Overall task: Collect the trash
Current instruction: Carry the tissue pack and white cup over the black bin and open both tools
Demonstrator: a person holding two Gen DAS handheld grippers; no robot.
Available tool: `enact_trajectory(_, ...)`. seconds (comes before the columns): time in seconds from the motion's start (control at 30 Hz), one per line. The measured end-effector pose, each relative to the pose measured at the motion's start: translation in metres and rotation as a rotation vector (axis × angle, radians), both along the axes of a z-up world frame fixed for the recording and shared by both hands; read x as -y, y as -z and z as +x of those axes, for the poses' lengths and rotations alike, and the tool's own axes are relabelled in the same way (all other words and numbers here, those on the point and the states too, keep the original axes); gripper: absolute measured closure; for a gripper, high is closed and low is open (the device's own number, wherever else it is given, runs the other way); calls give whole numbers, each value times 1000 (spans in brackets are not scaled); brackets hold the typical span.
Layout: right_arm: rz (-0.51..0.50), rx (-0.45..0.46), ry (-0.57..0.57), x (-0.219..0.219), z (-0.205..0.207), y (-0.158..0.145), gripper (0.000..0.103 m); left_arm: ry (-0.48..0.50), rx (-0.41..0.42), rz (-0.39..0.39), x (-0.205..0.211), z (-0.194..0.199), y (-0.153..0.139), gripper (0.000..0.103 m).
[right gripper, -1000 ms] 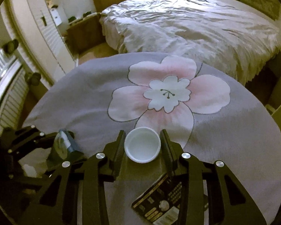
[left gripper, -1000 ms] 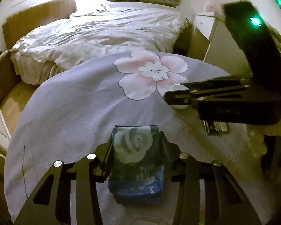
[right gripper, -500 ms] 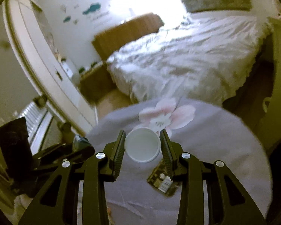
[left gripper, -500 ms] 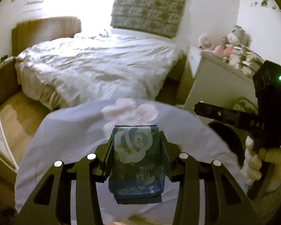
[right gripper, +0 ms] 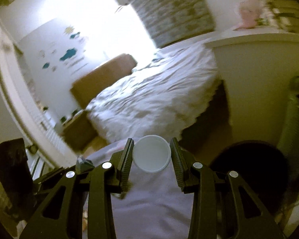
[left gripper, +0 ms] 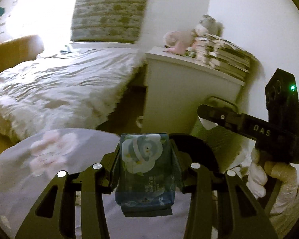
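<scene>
A blue wet-wipe pack with a white flower print sits clamped between the pads of my left gripper, lifted off the rug. In the right wrist view a small white round cup is pinched between the ribbed pads of my right gripper, its mouth facing the camera. The right gripper also shows side-on at the right of the left wrist view, held by a white-gloved hand. A corner of the left gripper's pack peeks in at lower left.
Below lies a lilac round rug with a pink flower. A bed with white bedding stands behind it. A white dresser carries soft toys and stacked books. A dark round opening and a pale bin stand beside the dresser.
Both grippers rose off the rug and swung right toward the dresser, each keeping its object. The flower slid down and left, and the dark packet on the rug left the views.
</scene>
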State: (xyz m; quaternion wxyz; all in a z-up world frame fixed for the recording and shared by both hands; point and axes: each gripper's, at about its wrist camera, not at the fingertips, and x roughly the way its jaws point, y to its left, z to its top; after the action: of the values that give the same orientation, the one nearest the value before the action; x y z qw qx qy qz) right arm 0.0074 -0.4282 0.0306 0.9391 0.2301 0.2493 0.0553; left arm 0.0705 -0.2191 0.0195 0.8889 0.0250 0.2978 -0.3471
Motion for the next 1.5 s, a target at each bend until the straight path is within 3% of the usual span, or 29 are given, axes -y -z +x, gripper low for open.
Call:
enact_trajectory(0.2, 35, -23, 101, 55, -26, 19, 65, 79, 3, 11, 59, -6, 6, 60)
enact_trajectory(0.5, 87, -92, 168, 97, -40, 60, 65, 158, -13, 42, 112, -13, 23, 60)
enact_trajectory(0.9, 138, -157, 186, 112, -39, 96, 65, 170, -47, 78, 136, -7, 46, 60)
enact_trajectory(1.5, 170, -220, 205, 117, -29, 121, 65, 195, -63, 106, 156, -2, 62, 59)
